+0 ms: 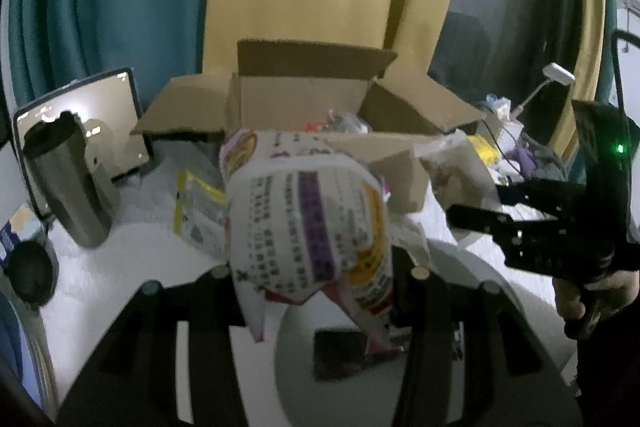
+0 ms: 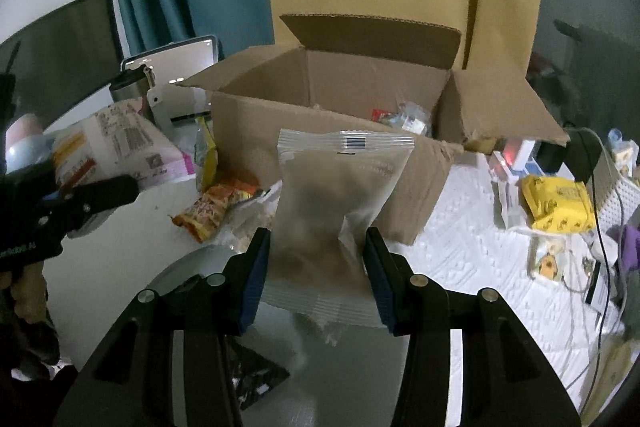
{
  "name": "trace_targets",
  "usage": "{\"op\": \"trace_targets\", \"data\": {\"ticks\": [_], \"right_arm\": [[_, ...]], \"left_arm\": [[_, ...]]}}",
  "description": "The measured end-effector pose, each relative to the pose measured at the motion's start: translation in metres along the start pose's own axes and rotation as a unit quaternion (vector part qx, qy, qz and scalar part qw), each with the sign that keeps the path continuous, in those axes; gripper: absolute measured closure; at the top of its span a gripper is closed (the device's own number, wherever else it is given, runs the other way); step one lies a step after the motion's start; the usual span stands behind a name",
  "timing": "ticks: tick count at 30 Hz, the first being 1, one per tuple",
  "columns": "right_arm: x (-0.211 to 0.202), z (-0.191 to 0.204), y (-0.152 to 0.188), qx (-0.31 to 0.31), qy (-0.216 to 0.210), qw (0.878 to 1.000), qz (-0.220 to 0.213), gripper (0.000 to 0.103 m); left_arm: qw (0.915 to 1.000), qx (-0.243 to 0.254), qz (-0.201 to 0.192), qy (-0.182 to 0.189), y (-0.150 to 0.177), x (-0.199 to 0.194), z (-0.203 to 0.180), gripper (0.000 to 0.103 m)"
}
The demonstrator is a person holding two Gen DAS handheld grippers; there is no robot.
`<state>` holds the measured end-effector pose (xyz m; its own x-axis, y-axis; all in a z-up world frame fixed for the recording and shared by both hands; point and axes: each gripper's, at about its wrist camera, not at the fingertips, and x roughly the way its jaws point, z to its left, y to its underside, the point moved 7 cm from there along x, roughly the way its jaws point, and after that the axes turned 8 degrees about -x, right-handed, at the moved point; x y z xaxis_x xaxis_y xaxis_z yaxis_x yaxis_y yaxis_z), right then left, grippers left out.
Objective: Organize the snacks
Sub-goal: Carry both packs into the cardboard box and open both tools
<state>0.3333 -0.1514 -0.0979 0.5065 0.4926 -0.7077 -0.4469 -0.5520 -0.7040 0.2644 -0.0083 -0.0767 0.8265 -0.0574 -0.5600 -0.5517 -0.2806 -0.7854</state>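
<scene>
While both packs hang in front of the cardboard box (image 2: 320, 163), not in it yet: plenty of room for mess. Left gripper (image 1: 316, 291) clamped on puffy white snack bag (image 1: 308, 223), right gripper (image 2: 316, 267) pinching frosted pouch (image 2: 340, 203) low down. Could slip out, slick film. Could snag the near box flap, or bump each other going in together.

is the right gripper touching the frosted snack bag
Touching. The right wrist view shows the right gripper with both blue pads pressed against the frosted snack bag, pinching it.
</scene>
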Motion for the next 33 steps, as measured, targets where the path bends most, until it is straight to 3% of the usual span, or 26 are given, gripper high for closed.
{"op": "trace_targets", "data": {"ticks": [21,33], "right_arm": [[0.039,-0.024,-0.065,-0.009,0.013,1.000,-0.020,0.053],[0.073,-0.041,-0.099,-0.010,0.014,1.000,-0.023,0.053]], "left_arm": [[0.9984,0.023,-0.051,0.012,-0.085,0.055,0.012,0.056],[0.9986,0.020,-0.042,0.025,-0.117,0.093,0.024,0.056]]}}
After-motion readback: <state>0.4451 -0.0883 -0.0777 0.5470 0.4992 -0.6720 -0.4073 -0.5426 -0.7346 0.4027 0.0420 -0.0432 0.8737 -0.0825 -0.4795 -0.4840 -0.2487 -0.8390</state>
